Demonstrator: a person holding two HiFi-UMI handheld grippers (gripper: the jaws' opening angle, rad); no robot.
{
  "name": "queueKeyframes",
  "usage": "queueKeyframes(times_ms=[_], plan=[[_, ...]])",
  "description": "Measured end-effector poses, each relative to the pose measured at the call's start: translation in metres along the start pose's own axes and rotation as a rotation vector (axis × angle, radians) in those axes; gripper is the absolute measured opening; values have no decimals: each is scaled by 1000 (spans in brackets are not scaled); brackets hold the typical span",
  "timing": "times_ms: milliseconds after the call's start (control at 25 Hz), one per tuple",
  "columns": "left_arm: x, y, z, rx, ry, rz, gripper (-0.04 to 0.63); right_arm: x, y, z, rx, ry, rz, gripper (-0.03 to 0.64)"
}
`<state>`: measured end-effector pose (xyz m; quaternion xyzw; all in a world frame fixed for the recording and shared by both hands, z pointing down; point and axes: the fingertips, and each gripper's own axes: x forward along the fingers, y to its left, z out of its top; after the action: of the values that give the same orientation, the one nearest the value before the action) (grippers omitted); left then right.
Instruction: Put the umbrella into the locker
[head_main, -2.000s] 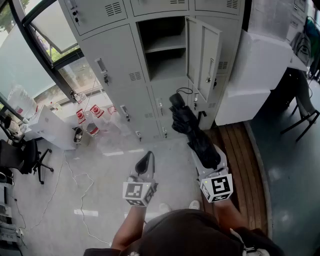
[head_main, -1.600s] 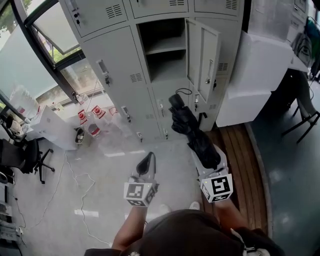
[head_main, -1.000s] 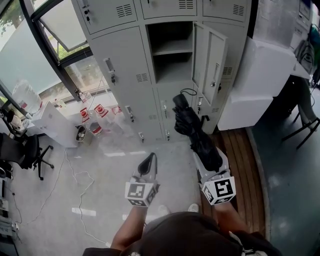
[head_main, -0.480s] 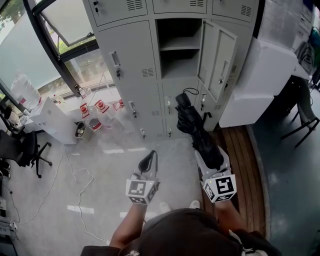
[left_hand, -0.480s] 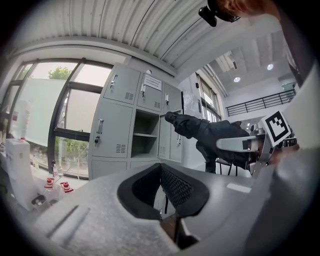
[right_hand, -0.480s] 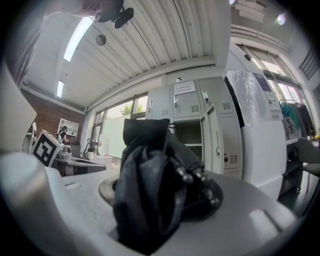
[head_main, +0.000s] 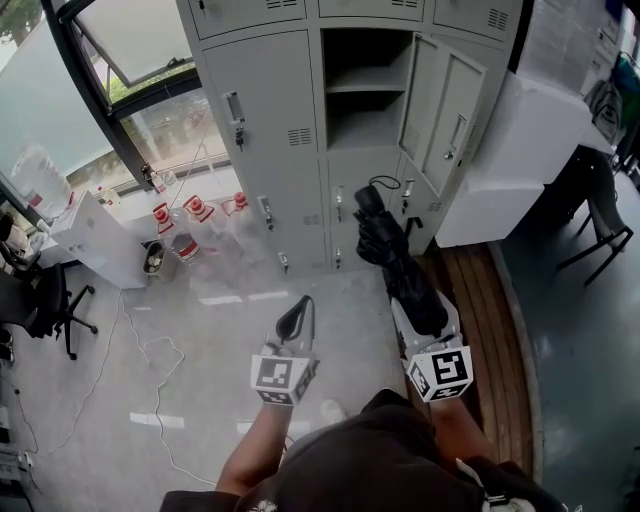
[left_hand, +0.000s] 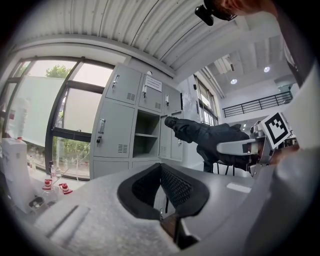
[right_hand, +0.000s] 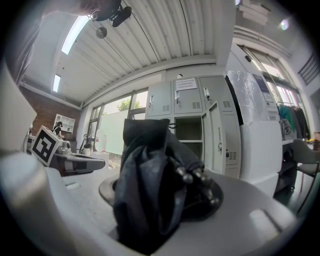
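Note:
A folded black umbrella sticks out level toward the lockers, with my right gripper shut on its thick end. In the right gripper view the umbrella fills the space between the jaws. Straight ahead stands the grey locker bank with one compartment open, a shelf inside and its door swung to the right. The open locker also shows beyond the umbrella's tip. My left gripper hangs beside it on the left, jaws together and holding nothing.
Red-and-white cups and a white box sit on the floor at the left by the window. A black office chair and a loose cable lie further left. A white cabinet stands right of the lockers.
Both grippers and the head have moved closer to the lockers, which now sit larger and lower in the head view. The umbrella stays in the right gripper's hold.

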<state>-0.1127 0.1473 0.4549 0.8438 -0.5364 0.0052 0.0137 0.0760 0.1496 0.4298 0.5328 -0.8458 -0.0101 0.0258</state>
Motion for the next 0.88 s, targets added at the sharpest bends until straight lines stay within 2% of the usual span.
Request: queueKeyframes(times_ms=[480,600,760,880], plan=[[45,12,-2,-12,26,-4,5,41,-21,-4,-14,4,0,225],[63,19,-1,-1,20,4,5,58,-32,-5,-13,12,3,225],[89,23,-5,-22,65,11,5,81,-51,-9,-2,22,1,225],[114,27,-5,1,45,10,5,99,-70,-12,8,28,1,225]])
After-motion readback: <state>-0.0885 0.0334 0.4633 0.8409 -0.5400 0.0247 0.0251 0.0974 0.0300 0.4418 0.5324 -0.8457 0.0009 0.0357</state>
